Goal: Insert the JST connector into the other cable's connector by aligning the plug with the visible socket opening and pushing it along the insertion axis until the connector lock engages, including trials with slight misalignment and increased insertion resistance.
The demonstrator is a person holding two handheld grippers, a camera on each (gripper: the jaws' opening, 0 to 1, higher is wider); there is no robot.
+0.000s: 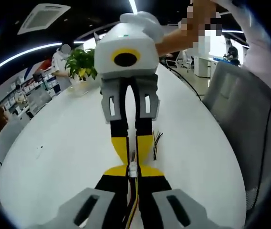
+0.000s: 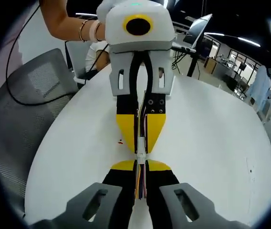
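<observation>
In the left gripper view, the left gripper [image 1: 133,172] is seen closed on a bundle of coloured wires [image 1: 131,210] ending in a white JST connector [image 1: 133,170]. Tip to tip with it, the right gripper [image 1: 134,155] is met above a white table [image 1: 54,157], where a loose cable [image 1: 156,141] lies.

In the right gripper view, the right gripper [image 2: 140,164] is clamped on its own wires [image 2: 140,183], whose white connector [image 2: 140,144] is pressed against the left gripper [image 2: 140,143].

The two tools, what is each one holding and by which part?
Each tool, left and right, grips its cable's wires just behind the white connector, where both meet between the tips.
</observation>
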